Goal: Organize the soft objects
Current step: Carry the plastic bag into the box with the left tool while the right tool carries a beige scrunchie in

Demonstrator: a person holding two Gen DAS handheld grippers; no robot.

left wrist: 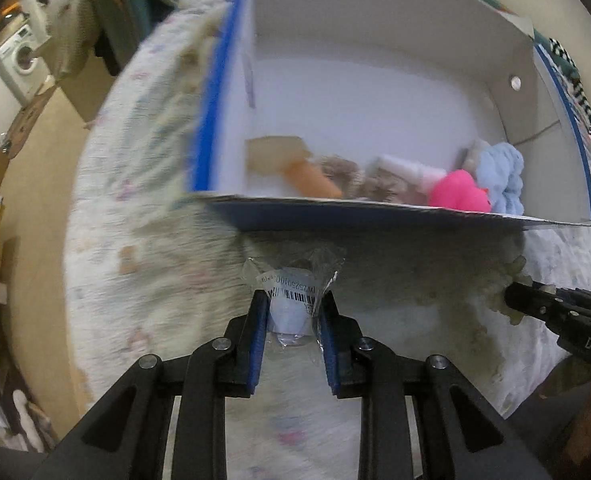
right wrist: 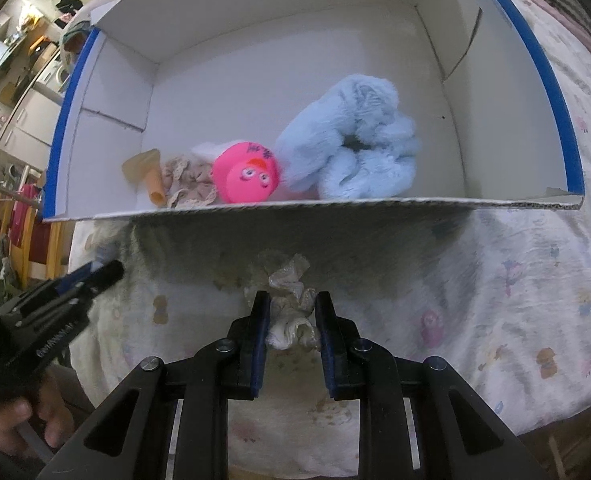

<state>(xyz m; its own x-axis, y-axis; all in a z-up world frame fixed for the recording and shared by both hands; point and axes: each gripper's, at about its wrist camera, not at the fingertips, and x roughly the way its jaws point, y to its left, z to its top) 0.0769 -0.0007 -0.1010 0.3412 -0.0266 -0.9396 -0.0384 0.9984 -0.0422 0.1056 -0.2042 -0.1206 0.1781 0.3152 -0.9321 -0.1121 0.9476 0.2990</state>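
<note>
A clear plastic packet with a barcode label point(left wrist: 293, 300) sits clamped in the left gripper point(left wrist: 293, 312), and a crumpled cream lace scrunchie point(right wrist: 291, 312) in the right gripper point(right wrist: 291, 316), both held just short of the white cardboard box's blue-edged near wall point(right wrist: 335, 204). Each likely needs lifting over it and releasing. Only the right view shows the pink round toy's face point(right wrist: 247, 178) beside the fluffy blue cloth point(right wrist: 355, 148).

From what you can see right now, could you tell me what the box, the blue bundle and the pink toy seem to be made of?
The box looks like white corrugated cardboard: its cut front edge shows fluting, and its rim is blue. The blue bundle seems a fluffy plush or chenille fabric, matte and tufted. The pink toy appears to be smooth rubber or soft plastic with a slight sheen and a painted face.
</note>
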